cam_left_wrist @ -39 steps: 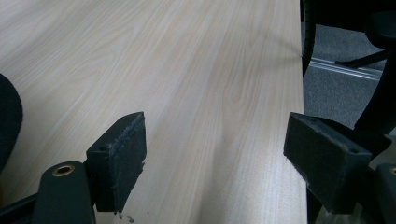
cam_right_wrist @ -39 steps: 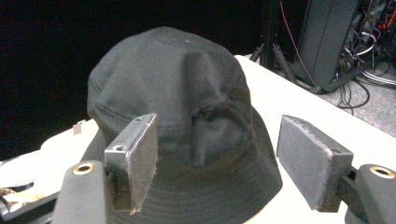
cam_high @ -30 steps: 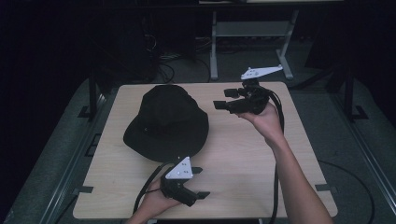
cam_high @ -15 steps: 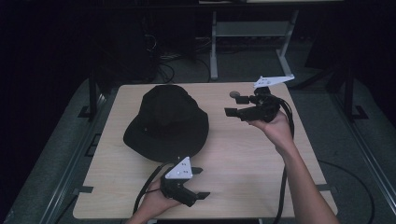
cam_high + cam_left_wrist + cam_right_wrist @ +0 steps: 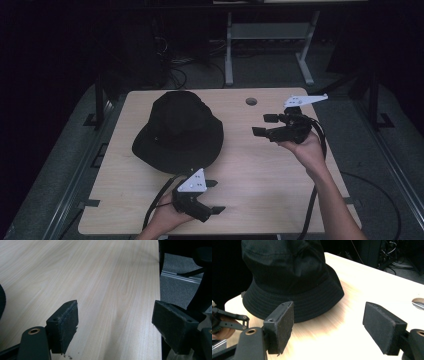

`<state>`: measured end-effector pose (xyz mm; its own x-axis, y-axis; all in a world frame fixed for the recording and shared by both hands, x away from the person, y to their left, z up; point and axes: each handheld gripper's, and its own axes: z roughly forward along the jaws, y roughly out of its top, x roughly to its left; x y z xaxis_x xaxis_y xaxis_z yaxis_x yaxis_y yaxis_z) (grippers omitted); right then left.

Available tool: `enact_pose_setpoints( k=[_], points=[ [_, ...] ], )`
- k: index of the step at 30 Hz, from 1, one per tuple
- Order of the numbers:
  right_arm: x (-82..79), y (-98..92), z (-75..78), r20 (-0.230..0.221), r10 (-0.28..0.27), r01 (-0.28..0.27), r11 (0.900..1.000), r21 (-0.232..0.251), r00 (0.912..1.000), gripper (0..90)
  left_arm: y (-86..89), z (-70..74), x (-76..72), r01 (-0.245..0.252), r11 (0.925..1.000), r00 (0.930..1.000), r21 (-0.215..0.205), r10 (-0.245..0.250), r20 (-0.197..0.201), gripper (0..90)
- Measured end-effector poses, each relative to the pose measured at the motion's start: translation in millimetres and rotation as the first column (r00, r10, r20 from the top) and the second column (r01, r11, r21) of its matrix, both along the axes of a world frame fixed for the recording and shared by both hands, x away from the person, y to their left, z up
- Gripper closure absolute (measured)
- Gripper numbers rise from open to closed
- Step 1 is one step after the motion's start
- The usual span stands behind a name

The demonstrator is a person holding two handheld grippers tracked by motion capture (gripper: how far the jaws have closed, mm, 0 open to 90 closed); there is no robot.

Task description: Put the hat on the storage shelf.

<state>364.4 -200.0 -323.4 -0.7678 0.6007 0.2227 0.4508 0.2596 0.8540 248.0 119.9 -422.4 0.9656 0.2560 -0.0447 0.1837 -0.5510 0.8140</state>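
1. Black hat [image 5: 178, 131] sits crown-up on the wooden table [image 5: 260, 175], left of centre, brim flat on the surface.
2. Right gripper [image 5: 264, 125] held above the table's right side, jaws aimed left toward the hat; well apart from it, touching nothing.
3. Right gripper view: both jaws spread wide, bare tabletop between them, the hat [image 5: 292, 280] ahead and to the left. Claw released, empty.
4. Left gripper [image 5: 214, 196] low at the near edge of the table, just in front of the hat's brim, jaws pointing right.
5. Left gripper view: jaws wide apart over bare wood grain; a sliver of the hat's brim [image 5: 2, 302] at the far left edge of the view. Claw released, nothing between the pads.
6. Round cable hole [image 5: 251, 101] in the tabletop near the far edge, between the hat and the right gripper.
7. Cables trail from both grippers off the near side of the table.
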Motion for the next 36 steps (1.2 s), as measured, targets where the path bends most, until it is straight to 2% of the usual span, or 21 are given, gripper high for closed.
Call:
enact_pose_setpoints(
  k=[4,20,36],
  points=[
    [-6.2,-9.0,-9.3,-0.015,-0.012,0.012,1.0,0.0,0.9998,24.2,-0.9,-0.4,-0.6,0.001,1.0,1.0,-0.002,-0.001,0.001,20.6],
    [-23.9,-31.4,-30.8,-0.035,-0.04,0.04,0.999,0.002,0.9986,24.1,-0.2,0.1,-0.8,-0.001,1.0,1.0,-0.009,0.001,-0.004,20.6],
    [-49.6,-53.7,-56.0,-0.052,-0.072,0.072,0.997,0.002,0.9961,23.2,0.8,0.9,-1.4,0.002,1.0,0.9999,-0.008,-0.002,-0.011,20.6]
  ],
)
